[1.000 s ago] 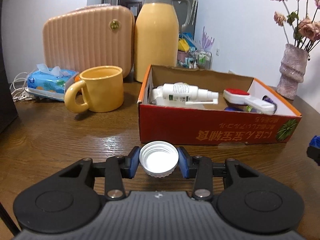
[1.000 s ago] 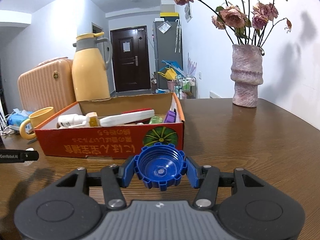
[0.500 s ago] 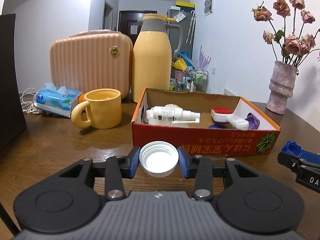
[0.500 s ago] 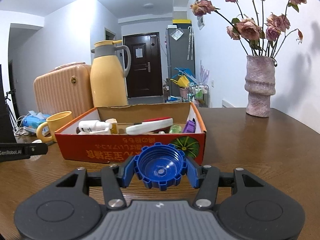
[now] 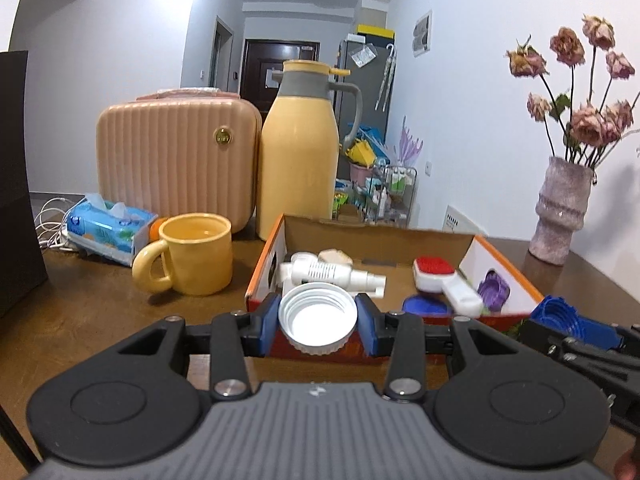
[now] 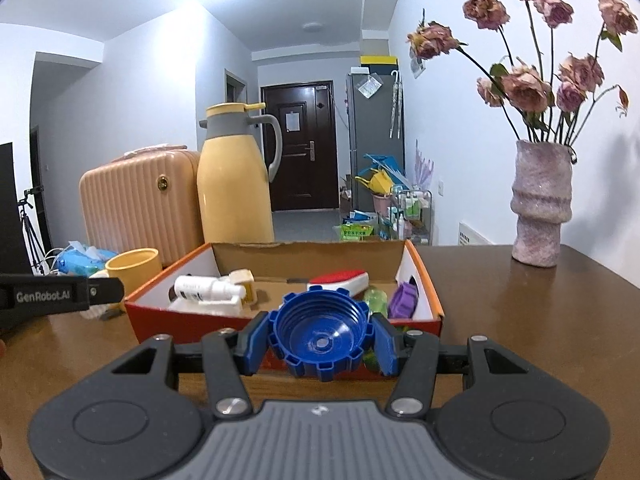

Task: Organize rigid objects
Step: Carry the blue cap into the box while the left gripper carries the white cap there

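White plastic, a ribbed cap (image 5: 317, 320), sits clenched in our left gripper (image 5: 317, 325) fingers; our right gripper (image 6: 322, 344) grasps a blue notched cap (image 6: 322, 338). Both hover at the cardboard box's (image 6: 280, 330) near wall, apparently above the counter (image 6: 520, 308).

Was a home, lived-in apt: wood table (image 6: 500, 300) w/ flower vase (image 6: 540, 208), thermos jug (image 6: 234, 188), mug (image 5: 196, 254), fridge (image 6: 374, 136), entry door (image 6: 300, 144) down hall.
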A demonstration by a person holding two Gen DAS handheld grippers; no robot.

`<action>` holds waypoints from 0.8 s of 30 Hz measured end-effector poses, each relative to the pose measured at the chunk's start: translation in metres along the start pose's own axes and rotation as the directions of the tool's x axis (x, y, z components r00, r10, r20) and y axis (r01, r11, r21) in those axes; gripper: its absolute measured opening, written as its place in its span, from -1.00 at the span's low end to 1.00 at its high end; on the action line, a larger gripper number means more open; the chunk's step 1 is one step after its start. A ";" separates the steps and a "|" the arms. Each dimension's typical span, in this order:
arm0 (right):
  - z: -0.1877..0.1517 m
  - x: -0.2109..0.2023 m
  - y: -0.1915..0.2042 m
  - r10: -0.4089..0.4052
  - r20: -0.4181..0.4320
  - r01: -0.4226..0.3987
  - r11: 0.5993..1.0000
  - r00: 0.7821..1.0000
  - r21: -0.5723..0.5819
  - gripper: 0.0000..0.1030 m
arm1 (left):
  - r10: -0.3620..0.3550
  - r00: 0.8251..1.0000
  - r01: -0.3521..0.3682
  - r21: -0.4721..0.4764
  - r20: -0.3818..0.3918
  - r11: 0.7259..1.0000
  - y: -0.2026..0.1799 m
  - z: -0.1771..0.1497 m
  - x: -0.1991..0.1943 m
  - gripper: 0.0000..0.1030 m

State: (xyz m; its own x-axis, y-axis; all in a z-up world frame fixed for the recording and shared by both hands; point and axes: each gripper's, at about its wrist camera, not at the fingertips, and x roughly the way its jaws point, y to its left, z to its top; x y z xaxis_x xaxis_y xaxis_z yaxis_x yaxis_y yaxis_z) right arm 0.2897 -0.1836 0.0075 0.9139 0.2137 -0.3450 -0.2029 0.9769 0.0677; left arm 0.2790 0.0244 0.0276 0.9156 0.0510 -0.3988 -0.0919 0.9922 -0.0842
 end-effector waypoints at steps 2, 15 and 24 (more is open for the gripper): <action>0.004 0.004 0.001 0.001 0.005 -0.001 1.000 1.000 -0.002 0.02 | -0.001 1.000 0.001 -0.007 0.011 1.000 -0.001 0.006 0.001 -0.21; 0.024 0.040 0.007 0.010 0.034 -0.010 1.000 0.999 0.009 0.02 | 0.031 0.999 -0.028 -0.047 0.045 0.998 -0.004 0.029 0.028 -0.21; 0.030 0.067 0.007 0.007 0.034 -0.008 1.000 0.999 0.021 0.02 | 0.056 0.997 -0.052 -0.073 0.048 0.996 0.002 0.040 0.052 -0.21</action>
State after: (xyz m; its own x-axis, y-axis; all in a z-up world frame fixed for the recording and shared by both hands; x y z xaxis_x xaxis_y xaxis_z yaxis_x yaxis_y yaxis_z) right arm 0.3606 -0.1620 0.0131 0.9240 0.2205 -0.3123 -0.2024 0.9752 0.0898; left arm 0.3419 0.0339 0.0431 0.9267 0.1117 -0.3588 -0.1680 0.9772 -0.1298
